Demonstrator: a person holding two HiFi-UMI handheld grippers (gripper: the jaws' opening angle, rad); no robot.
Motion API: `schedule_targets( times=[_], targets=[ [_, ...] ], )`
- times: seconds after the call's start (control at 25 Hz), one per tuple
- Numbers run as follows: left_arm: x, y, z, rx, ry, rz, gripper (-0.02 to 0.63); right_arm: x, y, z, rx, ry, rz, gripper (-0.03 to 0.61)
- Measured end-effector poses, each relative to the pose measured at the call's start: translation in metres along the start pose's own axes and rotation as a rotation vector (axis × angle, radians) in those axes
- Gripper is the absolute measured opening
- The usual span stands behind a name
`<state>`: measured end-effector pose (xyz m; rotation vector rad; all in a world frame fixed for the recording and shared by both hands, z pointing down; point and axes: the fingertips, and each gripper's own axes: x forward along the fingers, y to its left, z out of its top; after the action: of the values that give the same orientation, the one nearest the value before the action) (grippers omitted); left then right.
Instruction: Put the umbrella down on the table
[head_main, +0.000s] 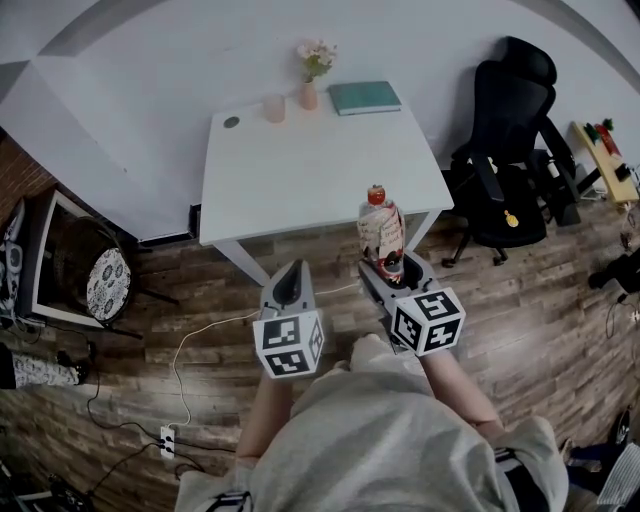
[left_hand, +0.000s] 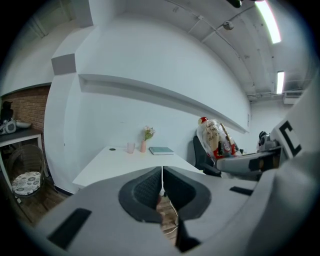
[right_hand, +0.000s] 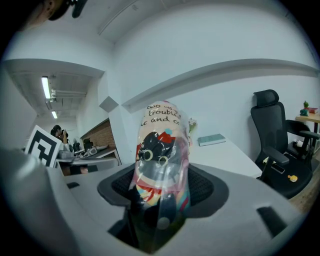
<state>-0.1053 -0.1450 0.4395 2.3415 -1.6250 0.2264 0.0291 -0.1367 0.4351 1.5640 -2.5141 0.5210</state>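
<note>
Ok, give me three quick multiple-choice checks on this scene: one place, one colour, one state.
1. Where is the book?
A. at the table's far edge, beside the vase
B. on the chair
C. on the floor
2. What colour is the umbrella's cap?
A. blue
B. red
C. green
3. The right gripper is:
A. open, empty
B. out of view
C. shut on the umbrella
Answers: 1A, it lies beside the vase; 2B, the cap shows red; 3C, its jaws clamp the umbrella.

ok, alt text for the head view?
The right gripper holds a wrapped, folded umbrella upright before a white table; the left gripper beside it is shut, empty. A cup, vase and book sit at its far edge.
</note>
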Motion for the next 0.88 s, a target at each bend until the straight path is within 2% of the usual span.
schedule_targets(
  times=[0.32,0.88],
  targets=[
    [0.032,0.013,0.005,0.006,-0.004,0.019,0.009,0.034,-0.019,0.008,-0.005,0.001,0.011,0.273],
    [0.137,0.038,0.043,0.001,-0.007,0.055,0.009,0.134,-0.087,0.047,-0.021,0.028,0.02,0.273]
  ],
)
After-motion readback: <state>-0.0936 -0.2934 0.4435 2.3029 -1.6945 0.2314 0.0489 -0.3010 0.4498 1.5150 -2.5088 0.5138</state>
